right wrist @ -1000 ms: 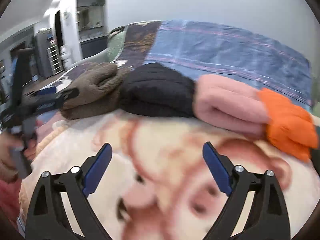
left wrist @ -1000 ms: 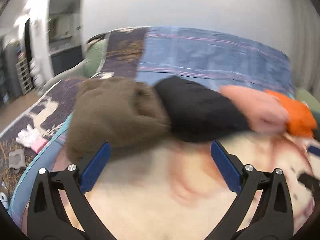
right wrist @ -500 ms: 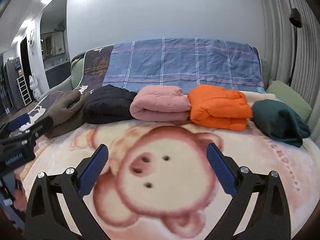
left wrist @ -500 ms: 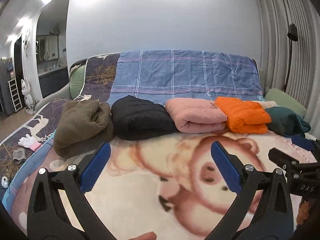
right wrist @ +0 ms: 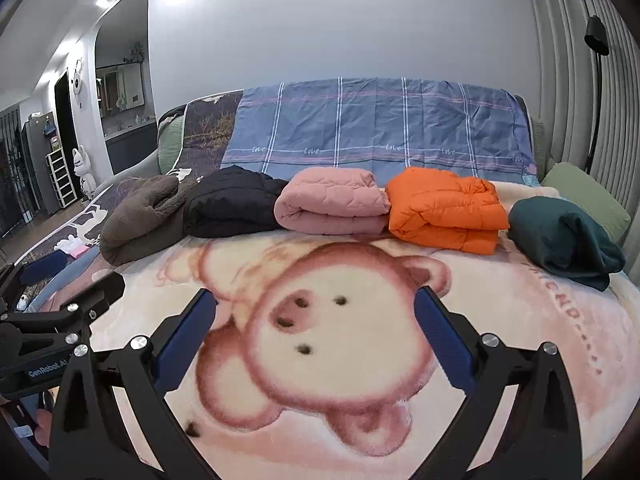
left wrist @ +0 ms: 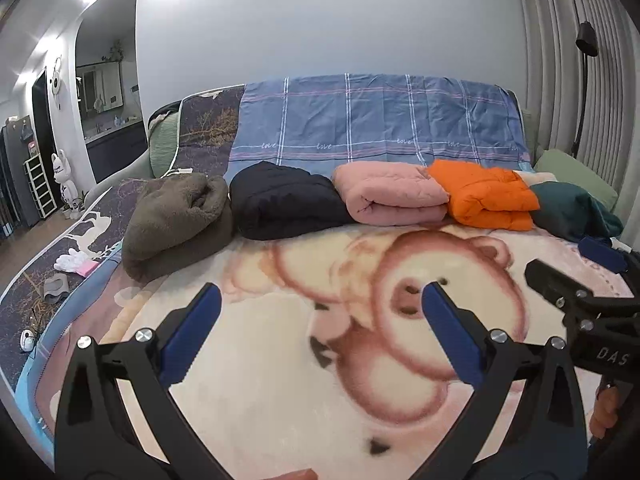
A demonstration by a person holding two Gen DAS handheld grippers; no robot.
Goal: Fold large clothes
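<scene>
Several folded garments lie in a row at the far side of a pig-print blanket (left wrist: pixel 280 360): a brown fleece (left wrist: pixel 176 216), a black jacket (left wrist: pixel 284 204), a pink jacket (left wrist: pixel 392 196), an orange jacket (left wrist: pixel 484 196) and a dark green one (left wrist: pixel 572 212). The same row shows in the right wrist view: brown (right wrist: pixel 140 216), black (right wrist: pixel 232 204), pink (right wrist: pixel 332 204), orange (right wrist: pixel 444 208), green (right wrist: pixel 564 240). My left gripper (left wrist: pixel 320 300) and right gripper (right wrist: pixel 316 304) are both open and empty, held above the blanket (right wrist: pixel 320 360), well short of the clothes.
A blue plaid sheet (left wrist: pixel 376 120) covers the backrest behind the row. A green cushion (right wrist: pixel 588 196) sits at the far right. White gloves (left wrist: pixel 74 260) and small items lie on the dark patterned cover at left. A floor lamp (left wrist: pixel 586 40) stands by the curtain.
Both grippers have pulled back and up from the brown fleece and black jacket, so the whole row of folded clothes and the blanket came into view. Nothing is held.
</scene>
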